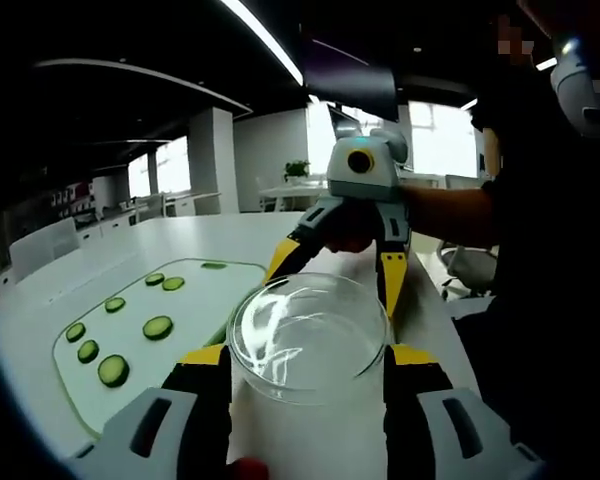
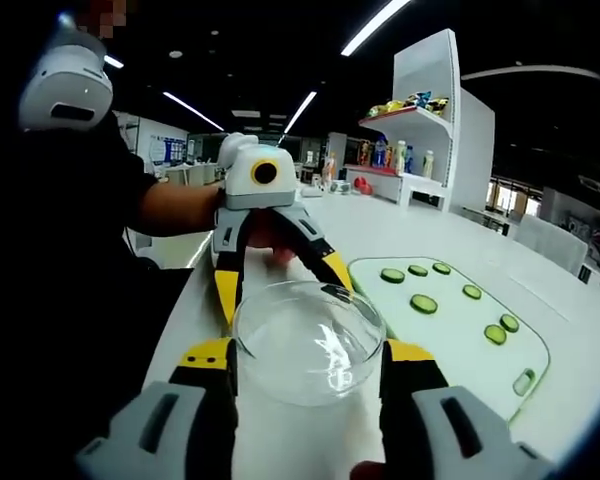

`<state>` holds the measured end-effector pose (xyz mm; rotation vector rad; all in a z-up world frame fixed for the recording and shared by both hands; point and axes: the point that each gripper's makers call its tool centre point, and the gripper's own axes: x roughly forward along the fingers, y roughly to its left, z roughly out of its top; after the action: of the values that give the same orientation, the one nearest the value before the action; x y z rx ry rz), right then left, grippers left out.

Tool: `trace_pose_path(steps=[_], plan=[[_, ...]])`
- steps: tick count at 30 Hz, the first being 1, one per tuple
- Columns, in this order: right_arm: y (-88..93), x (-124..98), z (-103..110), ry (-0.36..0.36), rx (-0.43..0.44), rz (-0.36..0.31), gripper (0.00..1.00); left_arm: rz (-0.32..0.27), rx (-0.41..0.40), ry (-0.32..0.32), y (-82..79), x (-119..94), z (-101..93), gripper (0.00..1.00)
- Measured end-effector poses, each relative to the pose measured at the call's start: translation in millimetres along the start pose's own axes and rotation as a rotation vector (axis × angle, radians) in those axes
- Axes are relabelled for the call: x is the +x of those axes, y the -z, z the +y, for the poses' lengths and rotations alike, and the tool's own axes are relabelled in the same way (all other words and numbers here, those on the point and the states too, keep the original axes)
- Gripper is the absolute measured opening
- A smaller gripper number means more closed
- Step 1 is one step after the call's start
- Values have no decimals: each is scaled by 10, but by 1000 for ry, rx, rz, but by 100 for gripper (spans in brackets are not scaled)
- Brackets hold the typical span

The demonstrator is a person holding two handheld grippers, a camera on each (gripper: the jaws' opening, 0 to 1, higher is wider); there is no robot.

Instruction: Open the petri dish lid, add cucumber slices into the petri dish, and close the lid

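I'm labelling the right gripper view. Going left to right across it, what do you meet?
Person's sleeve → left gripper → glass petri dish → green-edged cutting board with cucumber slices.

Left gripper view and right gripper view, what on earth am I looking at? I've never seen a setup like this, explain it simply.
There is no robot here. A person holds a hand-held gripper in each hand, and each gripper carries a fisheye camera looking out along its two jaws. One picture comes from the left gripper, the other from the right gripper, so each also sees the other gripper facing it. Between them is a clear glass petri dish. Both grippers seem to close on it from opposite sides, but I cannot tell whether either has the lid or the base. On the white table lies a green-edged board with cucumber slices spread on it.
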<state>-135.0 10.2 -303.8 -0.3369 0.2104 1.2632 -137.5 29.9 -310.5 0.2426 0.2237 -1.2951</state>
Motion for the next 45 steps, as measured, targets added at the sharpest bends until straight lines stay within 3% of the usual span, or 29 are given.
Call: trace_pose_path(steps=[19,45], plan=[[-207,333,115,-57,-41,-10,58,7,2,-54,46,-375,72,61],[-290,909,275,-142,-75,13,59,47,-28,-119,375,-914,159,61]])
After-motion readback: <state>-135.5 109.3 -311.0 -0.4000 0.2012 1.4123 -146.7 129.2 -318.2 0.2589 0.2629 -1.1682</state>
